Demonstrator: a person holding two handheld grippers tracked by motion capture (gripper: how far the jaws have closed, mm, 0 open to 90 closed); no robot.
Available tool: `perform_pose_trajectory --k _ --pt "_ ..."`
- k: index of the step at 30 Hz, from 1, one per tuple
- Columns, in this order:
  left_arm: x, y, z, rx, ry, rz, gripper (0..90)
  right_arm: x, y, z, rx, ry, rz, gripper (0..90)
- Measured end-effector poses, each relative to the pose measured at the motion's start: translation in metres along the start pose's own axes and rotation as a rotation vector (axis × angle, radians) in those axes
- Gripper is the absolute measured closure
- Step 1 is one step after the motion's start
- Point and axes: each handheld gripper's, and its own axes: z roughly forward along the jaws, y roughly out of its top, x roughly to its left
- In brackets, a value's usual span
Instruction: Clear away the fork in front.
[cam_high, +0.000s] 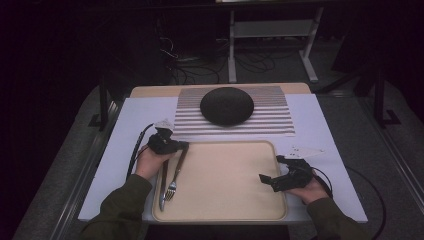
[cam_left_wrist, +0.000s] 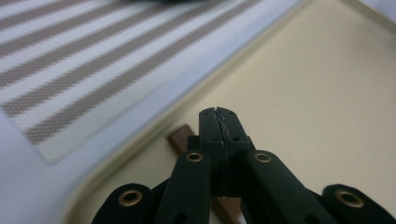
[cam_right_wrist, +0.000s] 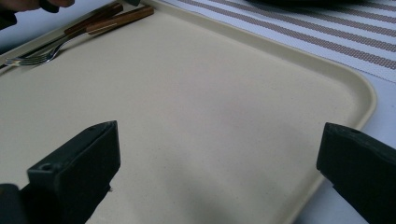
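A beige tray (cam_high: 225, 205) lies in front of me. A fork (cam_high: 172, 186) and a knife (cam_high: 163, 192) with brown wooden handles rest along its left side. My left gripper (cam_high: 181, 145) sits low over the far ends of those handles. In the left gripper view its jaws (cam_left_wrist: 218, 116) are shut, pad against pad, with a wooden handle (cam_left_wrist: 180, 137) lying beneath them. My right gripper (cam_high: 270, 168) hovers over the tray's right side with its jaws wide open (cam_right_wrist: 219, 158) and nothing between them. The fork (cam_right_wrist: 32, 58) and the handles (cam_right_wrist: 116, 16) lie far off in its view.
A dark upturned bowl (cam_high: 226, 106) sits on a striped placemat (cam_high: 265, 125) just beyond the tray. White paper (cam_high: 125, 130) covers the table. Cables trail from both grippers. Shelf legs and cords stand on the dark floor behind the table.
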Motion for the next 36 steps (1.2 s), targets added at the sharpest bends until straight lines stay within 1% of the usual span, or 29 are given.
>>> perform_pose_trajectory --k 1,2,4,6,10,11,12,14,19,21,25,27,28,29,30,32,33,36 --pt "0.0 0.0 0.0 0.0 0.0 0.0 90.0 0.0 0.0 0.0 -0.001 0.0 0.0 0.0" --pt "-0.004 -0.003 0.003 0.03 0.0 0.014 90.0 0.0 0.0 0.001 -0.001 -0.001 0.001 0.0" --pt "-0.006 -0.005 0.005 0.041 -0.005 0.015 90.0 0.0 0.0 0.001 0.002 -0.001 -0.001 0.0" --pt "-0.006 -0.006 0.005 0.056 0.013 0.019 90.0 0.0 0.0 0.001 0.001 -0.002 0.001 0.0" --pt "-0.005 -0.01 0.001 0.054 0.018 0.007 90.0 0.0 0.0 0.0 -0.001 -0.003 0.003 0.0" --pt "-0.003 -0.012 -0.003 0.066 0.03 -0.003 90.0 0.0 0.0 0.0 -0.002 -0.002 0.001 0.0" --pt "-0.003 -0.013 -0.005 0.066 0.037 -0.007 90.0 0.0 0.0 0.0 -0.002 -0.002 0.002 0.0" --pt "-0.001 -0.016 -0.009 0.054 0.034 -0.018 90.0 0.0 0.0 -0.001 -0.002 0.0 0.0 0.0" --pt "0.0 -0.02 -0.017 0.044 0.035 -0.019 90.0 0.001 -0.001 -0.001 -0.004 0.0 0.0 0.0" --pt "-0.001 -0.02 -0.022 0.026 0.024 -0.014 90.0 0.001 -0.001 -0.001 -0.003 -0.001 -0.003 0.0" --pt "-0.003 -0.022 -0.031 -0.003 0.022 -0.009 82.4 0.001 -0.001 -0.001 -0.004 -0.001 -0.001 0.0" --pt "-0.003 -0.023 -0.035 -0.011 0.018 -0.008 75.7 0.001 -0.001 -0.001 -0.005 -0.003 0.005 0.0" --pt "-0.003 -0.024 -0.037 -0.014 0.015 -0.006 74.0 0.001 -0.001 -0.001 -0.005 -0.003 0.006 0.0" --pt "-0.003 -0.025 -0.04 -0.019 0.014 0.0 71.4 0.001 -0.001 -0.001 -0.005 -0.003 0.004 0.0" --pt "-0.003 -0.025 -0.042 -0.029 0.019 -0.002 67.5 0.001 -0.001 -0.001 -0.004 -0.002 0.001 0.0" --pt "-0.002 -0.026 -0.046 -0.035 0.015 -0.002 63.7 0.001 -0.001 -0.001 -0.004 -0.002 0.002 0.0" --pt "-0.001 -0.026 -0.047 -0.043 0.017 -0.003 60.6 0.001 -0.001 -0.001 -0.004 -0.002 0.002 0.0" --pt "0.002 -0.024 -0.049 -0.057 0.019 0.003 46.4 0.001 -0.001 -0.001 -0.006 -0.003 0.005 0.0"
